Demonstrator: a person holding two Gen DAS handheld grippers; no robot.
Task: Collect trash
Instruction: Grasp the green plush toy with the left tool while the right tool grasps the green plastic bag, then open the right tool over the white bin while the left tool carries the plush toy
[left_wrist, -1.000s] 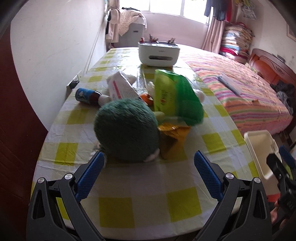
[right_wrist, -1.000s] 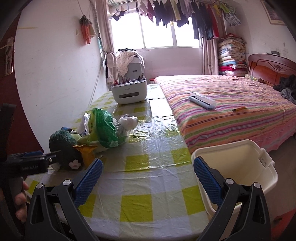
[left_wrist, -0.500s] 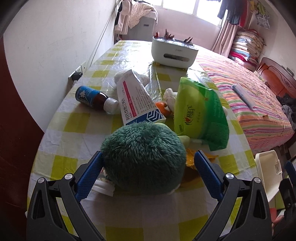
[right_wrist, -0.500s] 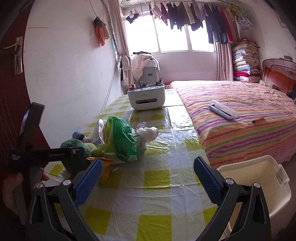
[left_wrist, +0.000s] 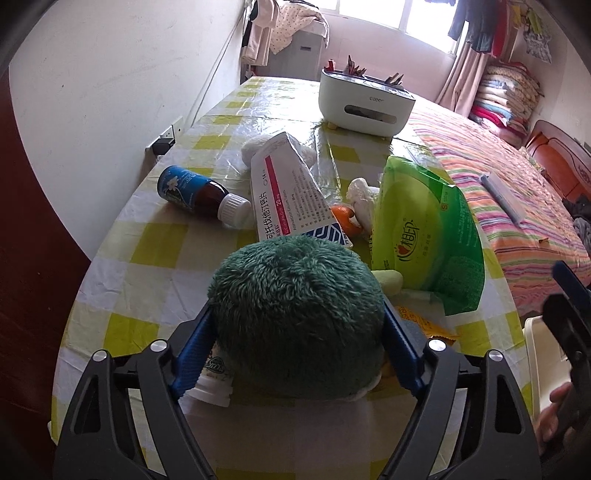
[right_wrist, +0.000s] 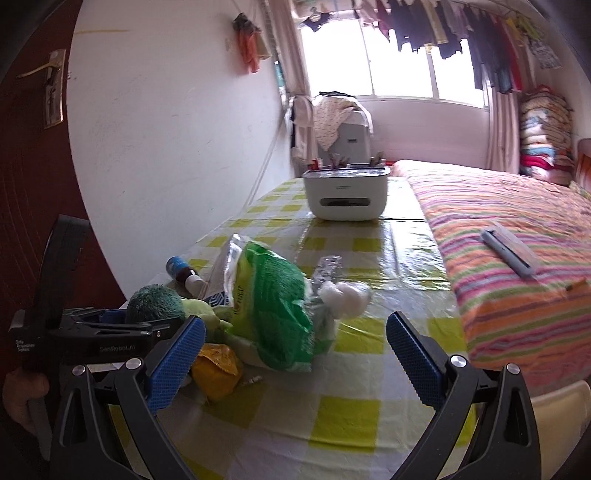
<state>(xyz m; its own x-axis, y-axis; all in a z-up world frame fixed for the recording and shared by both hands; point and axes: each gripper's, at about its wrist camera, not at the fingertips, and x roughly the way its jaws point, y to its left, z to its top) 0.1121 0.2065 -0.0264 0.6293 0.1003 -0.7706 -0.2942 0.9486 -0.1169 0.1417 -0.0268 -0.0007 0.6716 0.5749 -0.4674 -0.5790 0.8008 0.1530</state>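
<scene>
Checked table (left_wrist: 155, 258): left gripper (left_wrist: 295, 354) closing around green plush (left_wrist: 295, 314); right gripper (right_wrist: 295, 354) open, empty

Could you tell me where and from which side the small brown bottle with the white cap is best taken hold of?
Grip the brown bottle across its labelled body, from above. It lies on its side on the tablecloth, cap toward the medicine box, so jaws spanning its width should find bare cloth on both long sides.
</scene>
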